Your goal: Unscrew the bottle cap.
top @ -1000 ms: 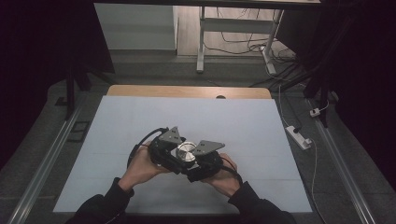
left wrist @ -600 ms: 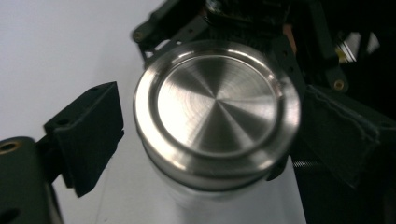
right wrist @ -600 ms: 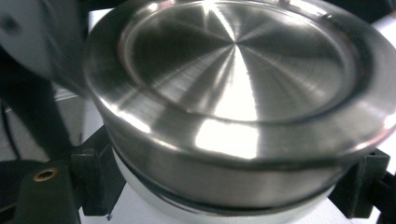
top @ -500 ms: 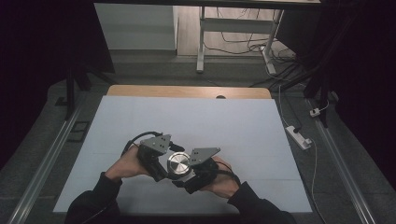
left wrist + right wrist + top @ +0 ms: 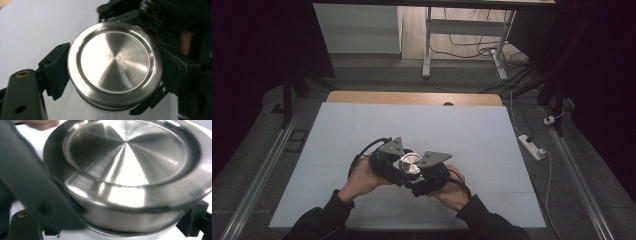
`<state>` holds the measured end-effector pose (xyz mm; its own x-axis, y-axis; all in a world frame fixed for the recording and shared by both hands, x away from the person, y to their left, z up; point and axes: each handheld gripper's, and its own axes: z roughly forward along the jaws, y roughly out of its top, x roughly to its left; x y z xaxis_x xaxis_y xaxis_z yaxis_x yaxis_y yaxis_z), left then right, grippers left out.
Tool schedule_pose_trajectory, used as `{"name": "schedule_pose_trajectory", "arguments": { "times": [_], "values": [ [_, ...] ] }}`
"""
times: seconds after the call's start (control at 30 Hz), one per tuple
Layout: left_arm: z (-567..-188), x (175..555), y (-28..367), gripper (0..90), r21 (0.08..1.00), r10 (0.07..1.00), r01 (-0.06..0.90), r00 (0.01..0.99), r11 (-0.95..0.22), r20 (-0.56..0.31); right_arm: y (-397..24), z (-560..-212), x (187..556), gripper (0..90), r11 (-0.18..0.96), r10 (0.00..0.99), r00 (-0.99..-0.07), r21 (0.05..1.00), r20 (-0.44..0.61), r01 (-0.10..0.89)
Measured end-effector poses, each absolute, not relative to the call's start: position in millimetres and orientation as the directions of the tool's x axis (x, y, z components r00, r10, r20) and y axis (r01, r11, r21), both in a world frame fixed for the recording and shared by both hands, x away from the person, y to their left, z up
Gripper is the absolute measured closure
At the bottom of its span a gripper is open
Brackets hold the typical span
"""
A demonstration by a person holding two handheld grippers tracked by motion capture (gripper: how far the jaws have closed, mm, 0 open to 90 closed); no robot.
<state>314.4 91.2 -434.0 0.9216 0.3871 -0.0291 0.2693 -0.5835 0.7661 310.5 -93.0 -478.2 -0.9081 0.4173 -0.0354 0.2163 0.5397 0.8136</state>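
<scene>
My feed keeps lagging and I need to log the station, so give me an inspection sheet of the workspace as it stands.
Surface: pale sheet over a wooden table; bare apart from the work.
Job's things: round brushed-steel lid on a container, held up near the front edge.
Clutter: nothing seen on the sheet.
Grippers: left tongs have just been closing, pads now pressing the lid's rim from both sides; right tongs shut on the container under the lid.
Cables: black gripper cable loops on the sheet; loose wires on the floor beyond.
Surroundings: white power strip on the floor at right, desk legs behind, dark room.
</scene>
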Motion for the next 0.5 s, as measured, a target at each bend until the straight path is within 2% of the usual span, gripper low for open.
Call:
{"name": "schedule_pose_trajectory", "arguments": {
  "times": [0.13, 0.23, 0.3, 0.43, 0.5],
  "values": [
    [-435, 313, 84, 18.7, 0.765, 0.465, 0.326, 0.884, -0.555, -0.04, -95, -479, 314, 15.1, 0.531, 0.458, -0.888, 0.812, -0.033, 0.244],
    [-436, 313, 83, 18.0, 0.765, 0.461, 0.323, 0.887, -0.557, -0.039, -96, -480, 315, 15.1, 0.528, 0.466, -0.885, 0.81, -0.027, 0.253],
    [-435, 316, 86, 11.9, 0.772, 0.417, 0.308, 0.907, -0.556, -0.061, -96, -480, 315, 15.1, 0.526, 0.463, -0.886, 0.812, -0.025, 0.253],
    [-428, 316, 94, 2.1, 0.783, 0.376, 0.269, 0.925, -0.561, -0.048, -97, -479, 315, 15.1, 0.517, 0.449, -0.894, 0.817, -0.006, 0.254],
    [-424, 316, 105, 2.3, 0.782, 0.302, 0.198, 0.953, -0.591, -0.013, -97, -478, 314, 15.1, 0.516, 0.422, -0.907, 0.822, 0.0, 0.24]
  ]
}}
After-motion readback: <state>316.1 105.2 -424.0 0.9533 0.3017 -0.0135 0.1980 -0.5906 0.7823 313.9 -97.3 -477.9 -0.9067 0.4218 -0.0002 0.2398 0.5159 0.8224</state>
